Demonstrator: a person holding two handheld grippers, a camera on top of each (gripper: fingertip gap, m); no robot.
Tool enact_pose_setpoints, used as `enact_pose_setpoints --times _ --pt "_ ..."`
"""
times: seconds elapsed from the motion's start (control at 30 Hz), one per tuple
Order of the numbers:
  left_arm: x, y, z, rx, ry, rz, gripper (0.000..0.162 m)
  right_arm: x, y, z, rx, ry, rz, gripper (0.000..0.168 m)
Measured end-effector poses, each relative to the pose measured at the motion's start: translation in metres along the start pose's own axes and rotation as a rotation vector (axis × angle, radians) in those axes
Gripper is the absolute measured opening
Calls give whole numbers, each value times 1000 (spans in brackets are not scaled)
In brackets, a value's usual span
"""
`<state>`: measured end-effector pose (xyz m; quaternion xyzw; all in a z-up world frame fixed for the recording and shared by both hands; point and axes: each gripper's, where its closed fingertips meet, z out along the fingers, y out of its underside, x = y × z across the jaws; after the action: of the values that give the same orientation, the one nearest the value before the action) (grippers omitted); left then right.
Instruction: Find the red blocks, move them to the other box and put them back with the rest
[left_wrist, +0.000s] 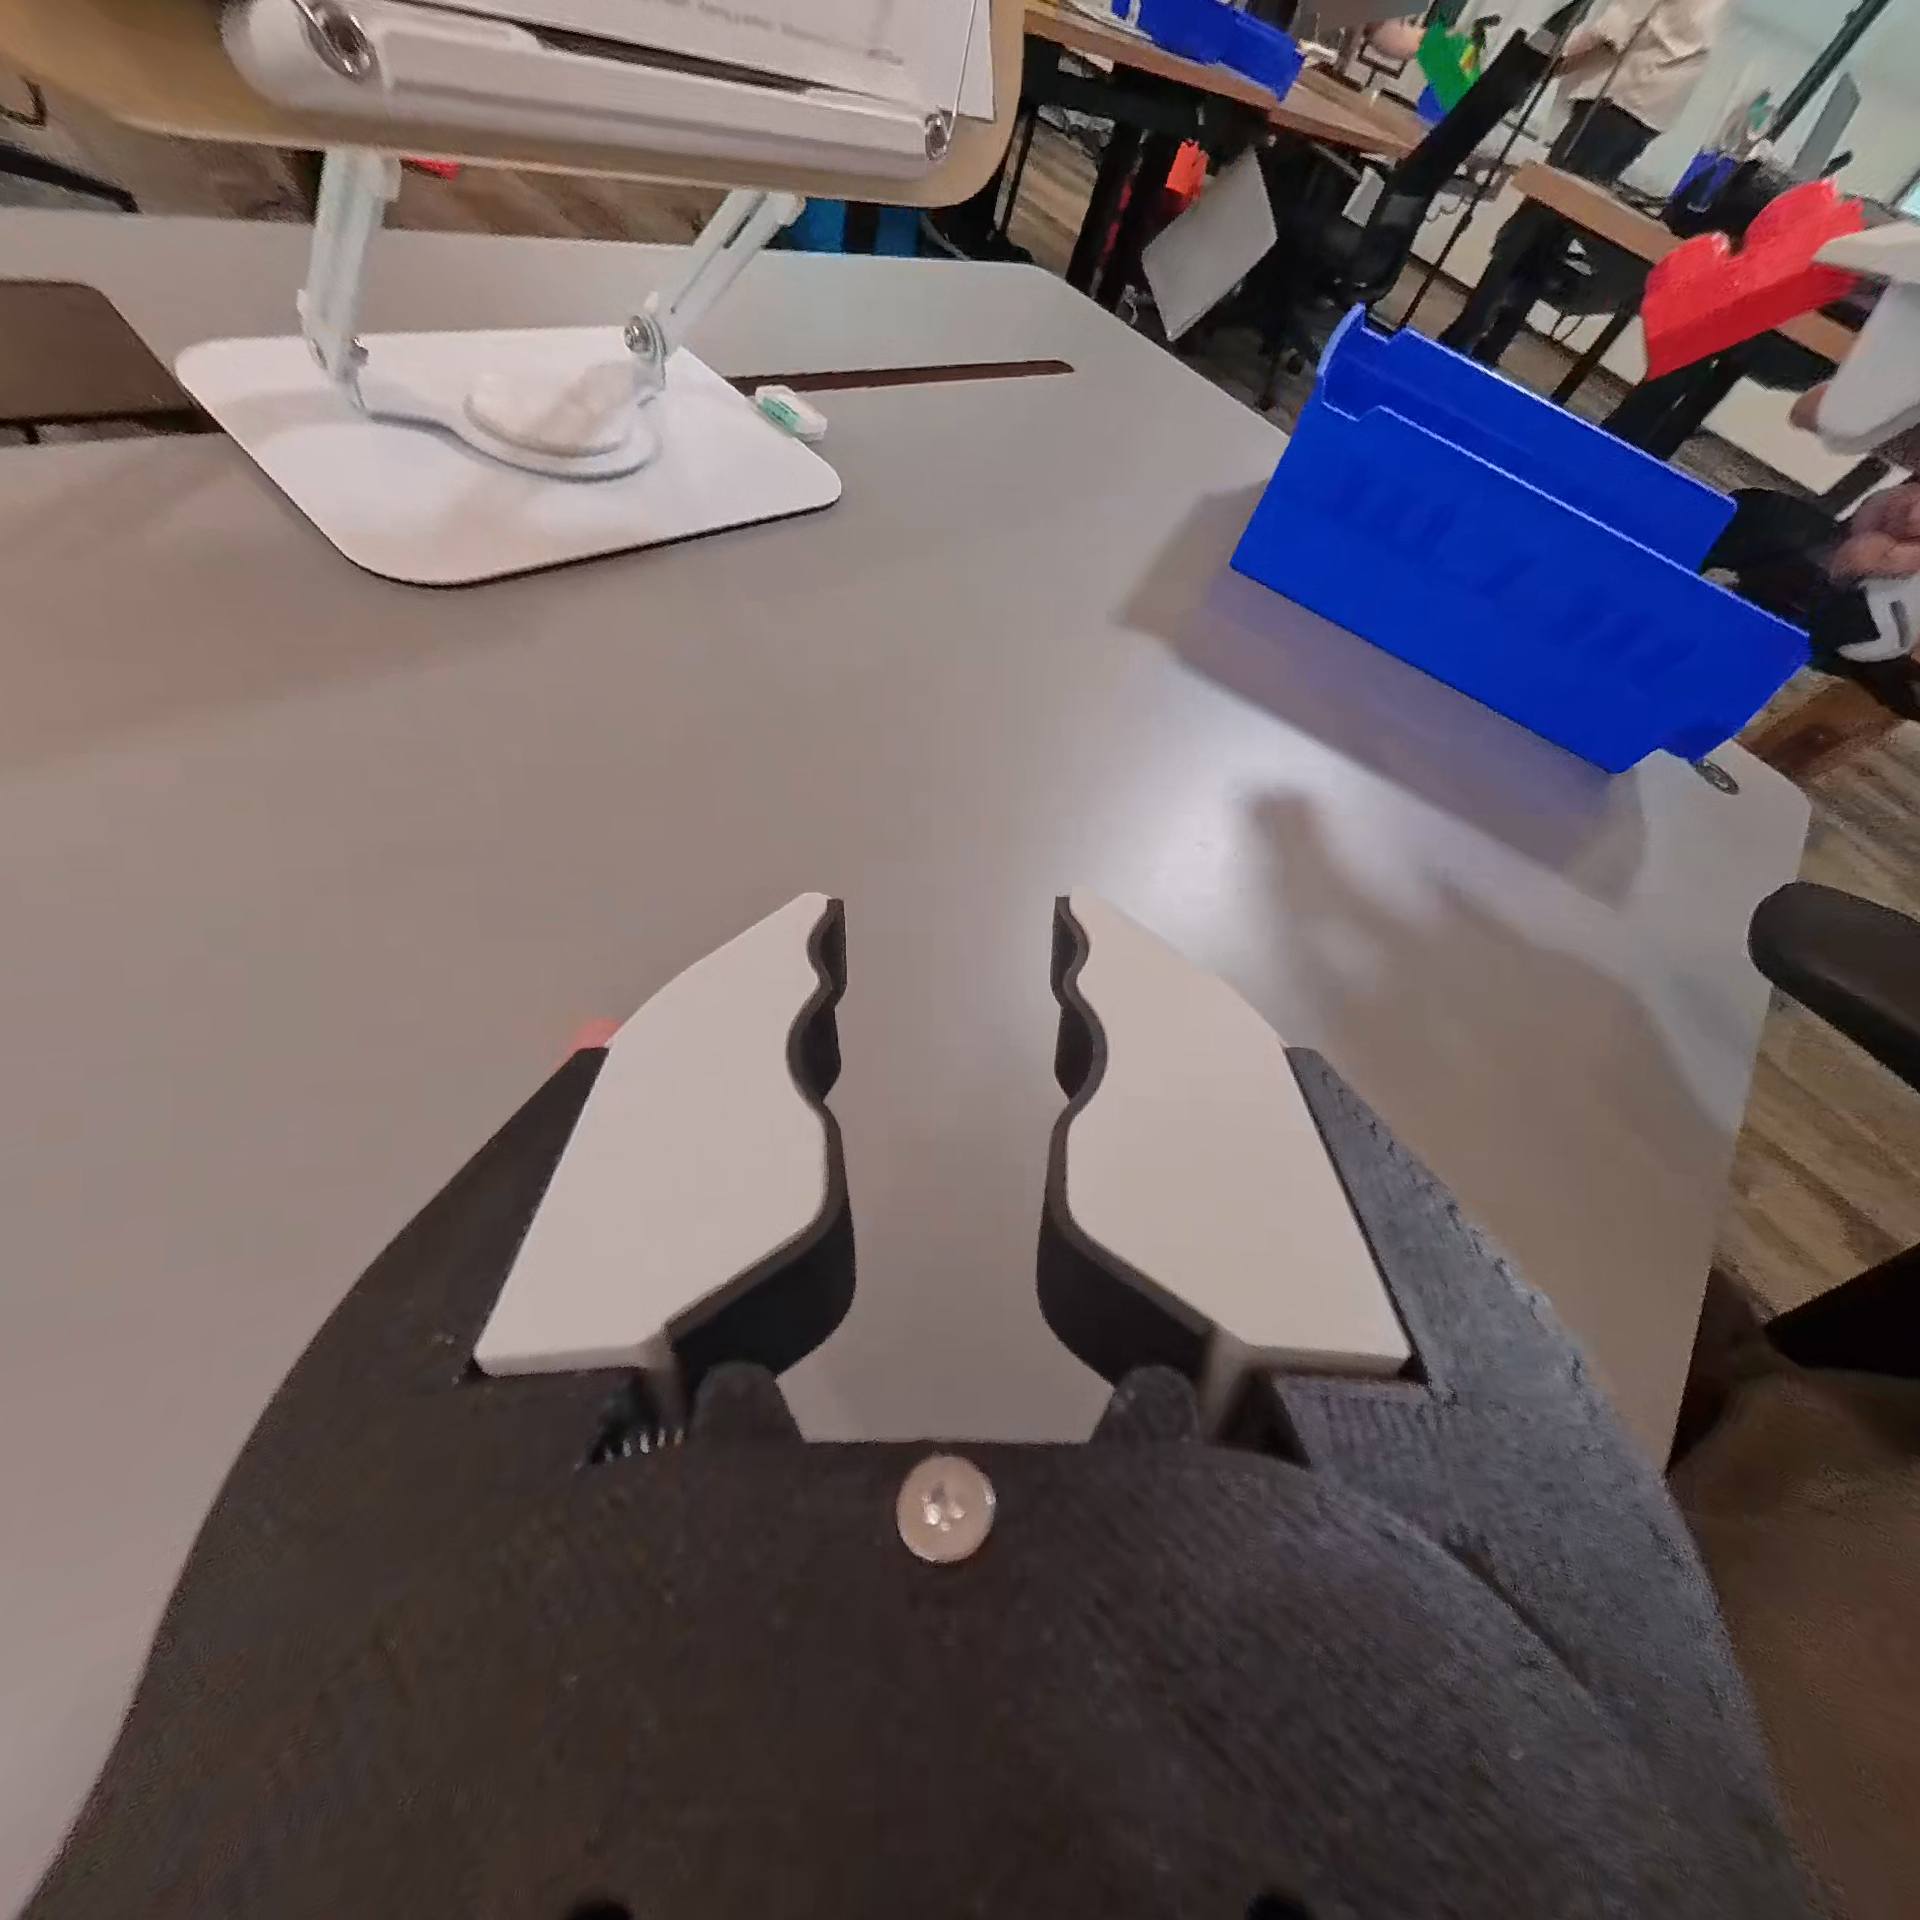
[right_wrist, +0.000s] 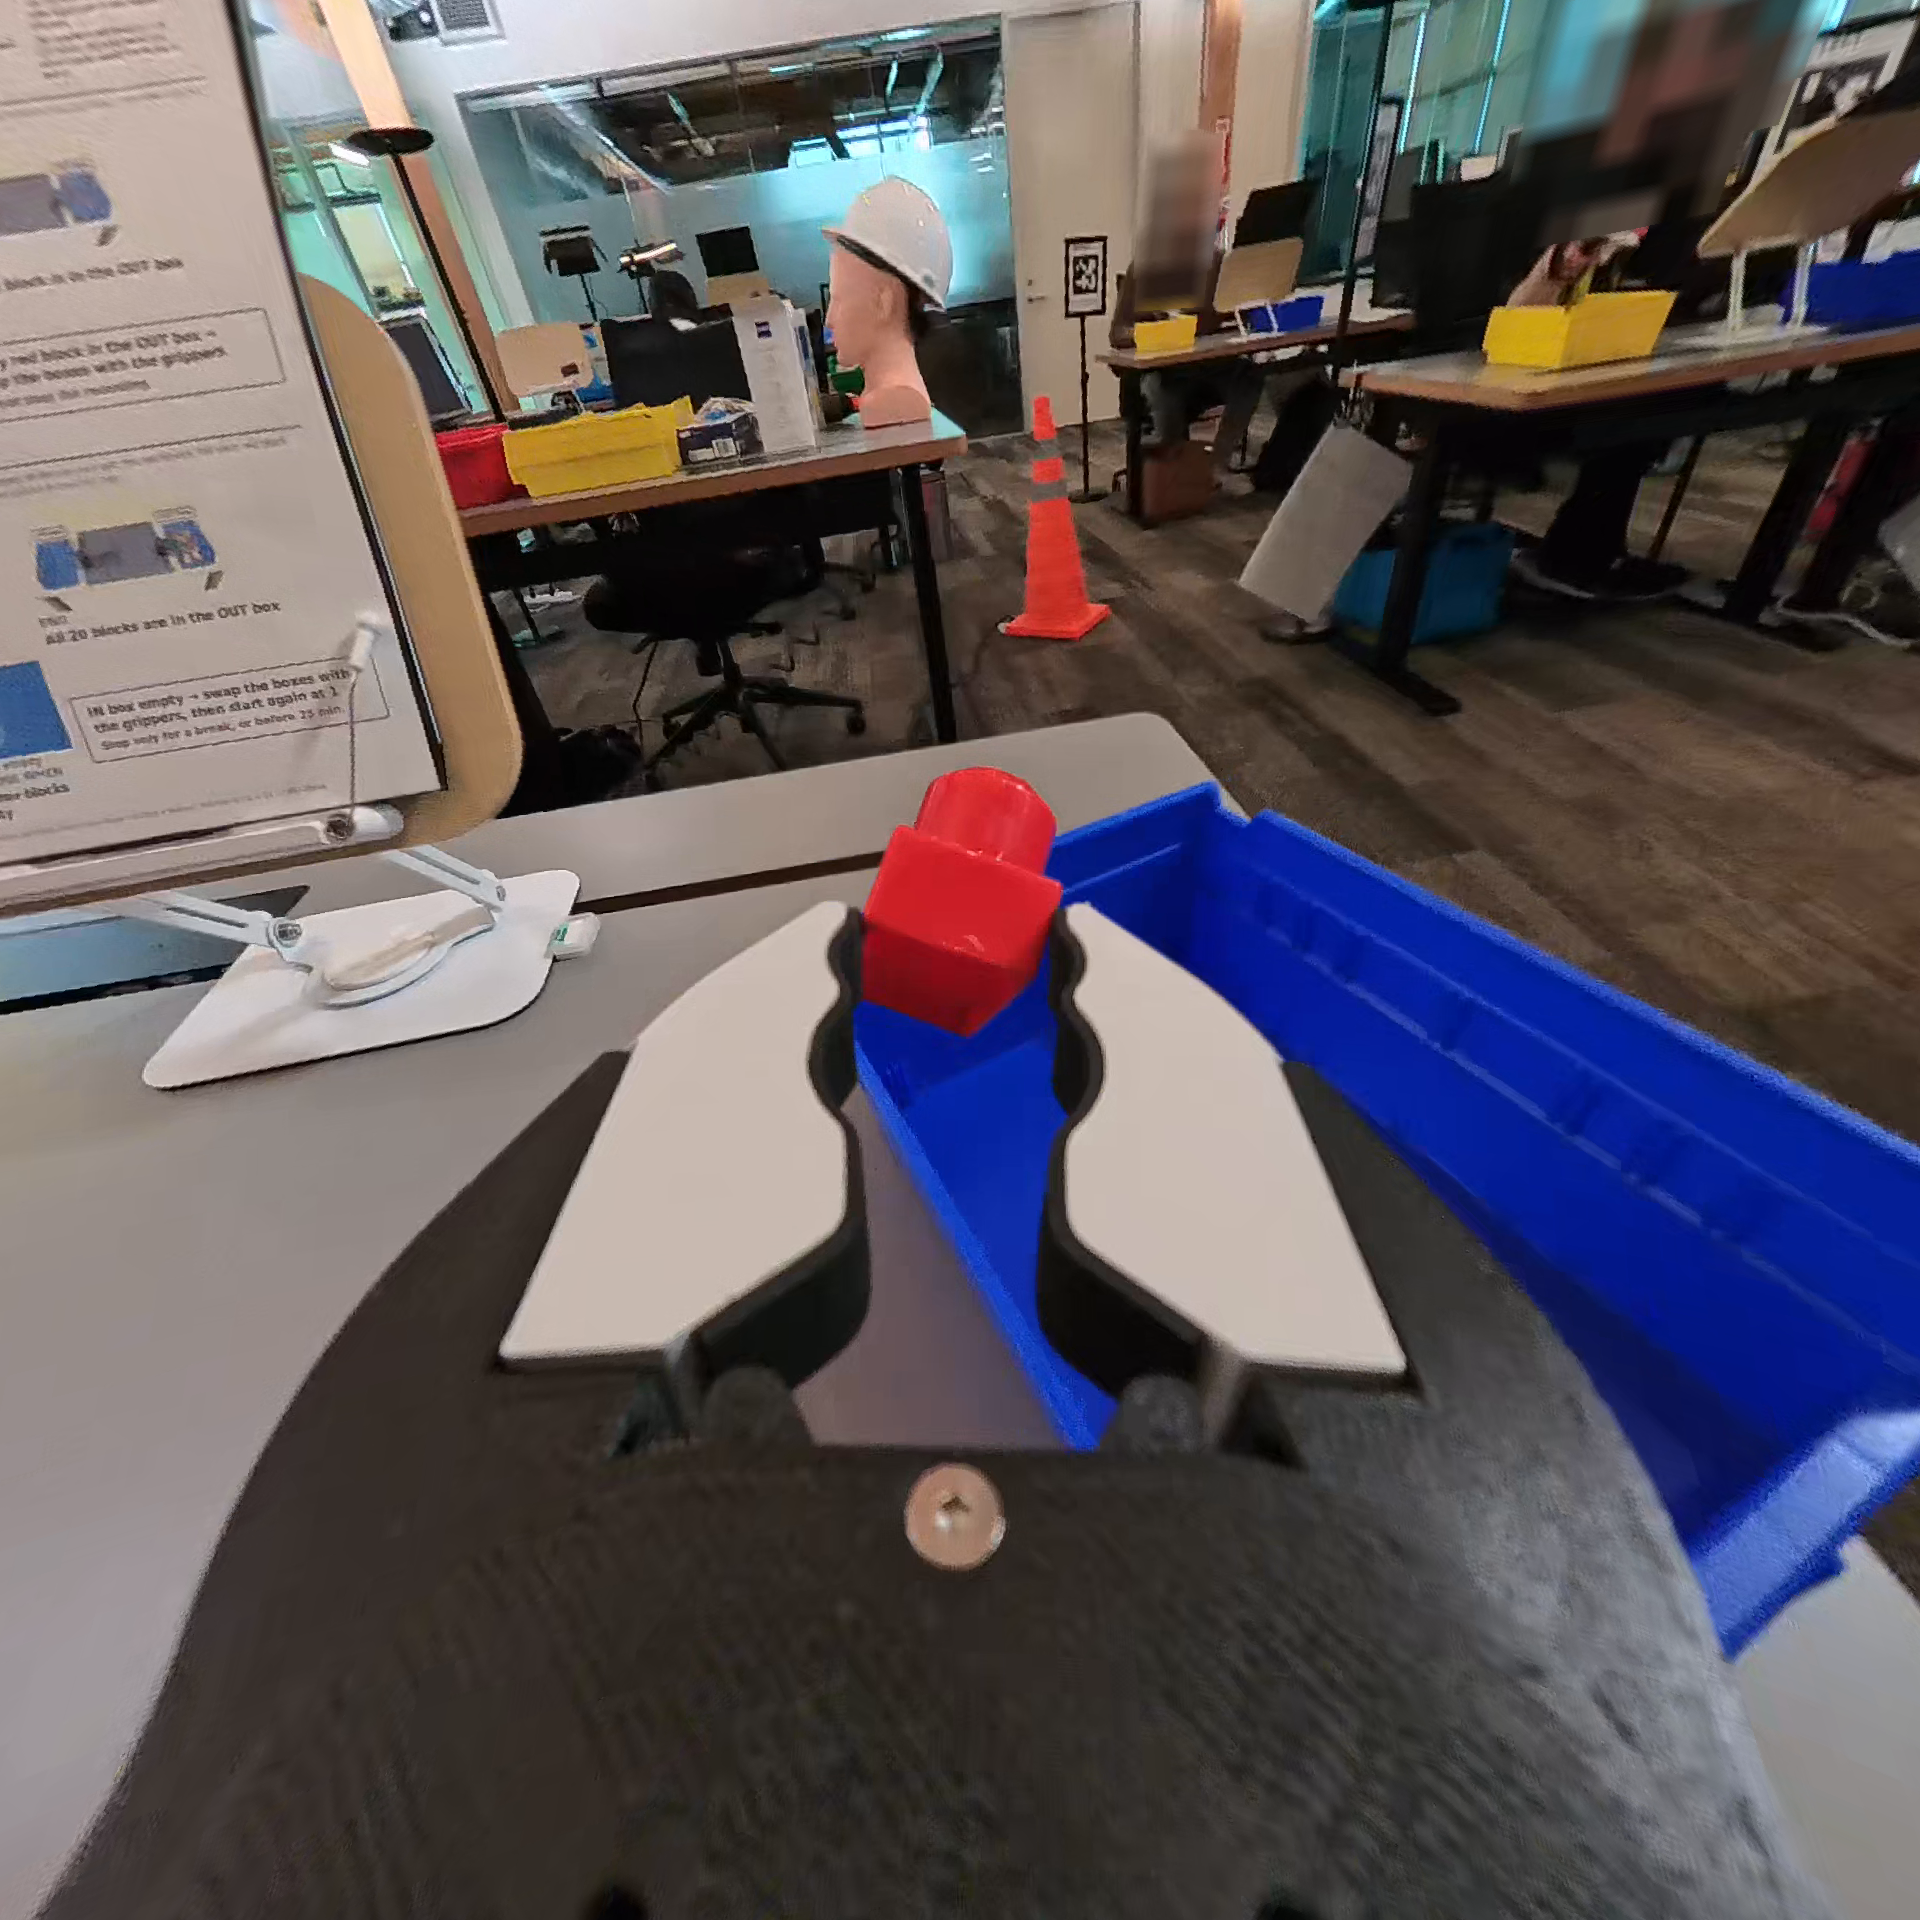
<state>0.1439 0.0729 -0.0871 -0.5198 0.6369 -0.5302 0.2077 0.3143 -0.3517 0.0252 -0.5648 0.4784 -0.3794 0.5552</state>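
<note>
My right gripper (right_wrist: 954, 930) is shut on a red block (right_wrist: 961, 914) with a round stud on top, and holds it above the near left end of a blue box (right_wrist: 1507, 1122). What shows of the box's inside is empty. In the left wrist view my left gripper (left_wrist: 948, 914) is open and empty above the grey table. The blue box (left_wrist: 1496, 566) stands to its right near the table's edge, and the right gripper with the red block (left_wrist: 1745, 281) shows above it at the far right.
A white stand (left_wrist: 499, 457) holding an instruction sheet (right_wrist: 156, 416) is at the back left of the grey table (left_wrist: 520, 779). A small red bit (left_wrist: 594, 1034) peeks out beside my left finger. Other desks, chairs and an orange cone (right_wrist: 1049, 530) are beyond. The gap from one gripper's tips to the other's is roughly 45 cm.
</note>
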Motion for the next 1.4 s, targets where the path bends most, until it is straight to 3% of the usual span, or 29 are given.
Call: enact_pose_setpoints --times 0.13,0.23,0.4,0.53,0.73,1.4 --pt "-1 5 6 -27 13 -22 38 34 -16 -16 -3 147 -143 35" --pt "-2 6 9 -40 20 -22 38 82 2 -30 -82 290 -189 36" --pt "-1 8 14 -57 31 -23 38 93 30 -43 -62 225 55 35" --pt "6 8 18 -65 62 -22 37 94 61 -36 -157 235 9 35" --pt "22 10 24 -84 112 13 37 64 80 -36 -223 118 95 35" --pt "27 14 30 -107 117 56 37 -38 110 -25 -458 -110 -36 33"
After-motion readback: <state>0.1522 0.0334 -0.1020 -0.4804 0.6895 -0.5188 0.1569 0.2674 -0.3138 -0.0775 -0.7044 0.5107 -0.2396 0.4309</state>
